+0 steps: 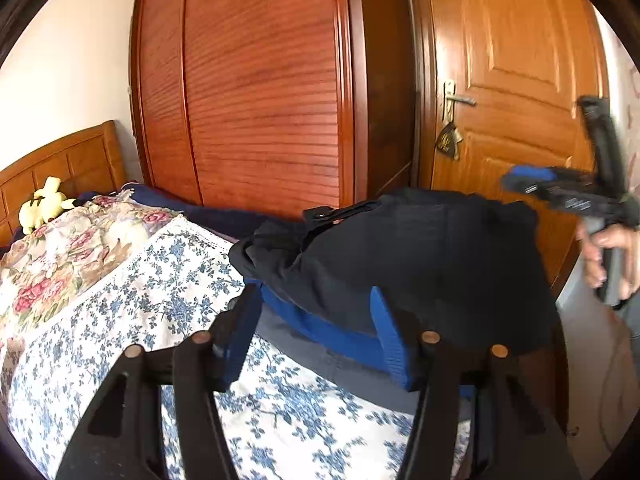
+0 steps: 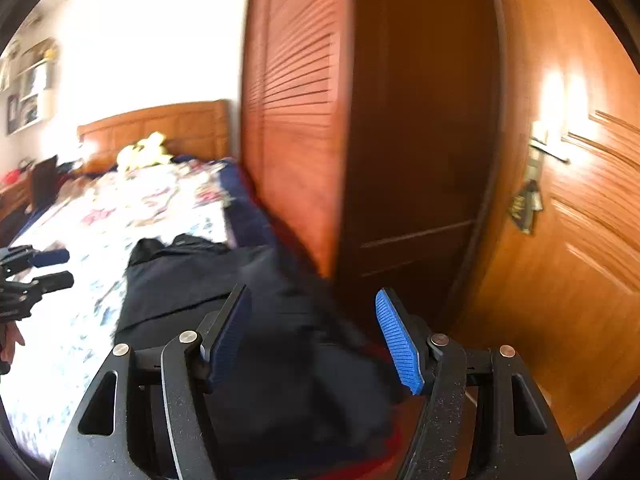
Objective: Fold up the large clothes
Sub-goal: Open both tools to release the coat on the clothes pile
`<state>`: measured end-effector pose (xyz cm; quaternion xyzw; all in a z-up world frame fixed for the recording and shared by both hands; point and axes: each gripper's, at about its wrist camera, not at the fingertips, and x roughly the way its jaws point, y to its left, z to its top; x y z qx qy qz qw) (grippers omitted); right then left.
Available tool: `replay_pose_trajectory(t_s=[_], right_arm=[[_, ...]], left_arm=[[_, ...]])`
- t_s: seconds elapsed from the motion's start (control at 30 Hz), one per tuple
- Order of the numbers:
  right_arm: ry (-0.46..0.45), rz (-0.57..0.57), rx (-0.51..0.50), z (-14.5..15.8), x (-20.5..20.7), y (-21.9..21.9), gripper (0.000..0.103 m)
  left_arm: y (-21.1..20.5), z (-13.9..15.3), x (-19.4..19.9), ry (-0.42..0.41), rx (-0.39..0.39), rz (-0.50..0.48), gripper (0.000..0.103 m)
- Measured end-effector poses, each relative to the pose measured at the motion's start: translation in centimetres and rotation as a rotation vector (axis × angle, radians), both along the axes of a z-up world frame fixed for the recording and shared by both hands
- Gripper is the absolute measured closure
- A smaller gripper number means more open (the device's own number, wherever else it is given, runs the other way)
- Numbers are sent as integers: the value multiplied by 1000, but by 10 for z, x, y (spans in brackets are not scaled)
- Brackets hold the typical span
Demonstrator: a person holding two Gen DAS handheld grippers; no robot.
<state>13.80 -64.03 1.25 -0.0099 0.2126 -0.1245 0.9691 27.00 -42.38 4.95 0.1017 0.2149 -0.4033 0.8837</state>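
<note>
A dark garment (image 1: 400,256) with a blue lining lies bunched on the bed near its right edge. In the right wrist view the dark garment (image 2: 192,280) stretches from the bed towards the camera. My left gripper (image 1: 316,332) hovers just in front of its blue hem, jaws apart, pads touching no cloth. My right gripper (image 2: 314,336) stands open over the near end of the cloth, with nothing pinched. The right gripper (image 1: 532,184) also shows blurred at the right, held by a hand. The left gripper (image 2: 56,269) appears at the left edge.
The bed (image 1: 120,300) has a blue-flowered sheet and a rose-patterned quilt (image 1: 60,256). A yellow plush toy (image 1: 44,204) sits by the wooden headboard (image 1: 72,156). A slatted wooden wardrobe (image 1: 260,80) and a wooden door (image 1: 512,60) stand close behind the bed.
</note>
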Motion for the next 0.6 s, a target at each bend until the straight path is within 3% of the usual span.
replay_pose_trajectory(t_s=[0.17, 0.33, 0.43, 0.6], right_arm=[[89, 51, 19, -32, 23, 15, 37], [214, 3, 94, -71, 47, -4, 36], [232, 7, 86, -76, 46, -8, 36], [205, -54, 52, -57, 31, 5, 34]], left_arm=[[22, 2, -30, -19, -12, -20, 46], [46, 6, -56, -62, -10, -26, 45], [62, 9, -63, -55, -25, -12, 44], [88, 13, -78, -73, -29, 19, 43]])
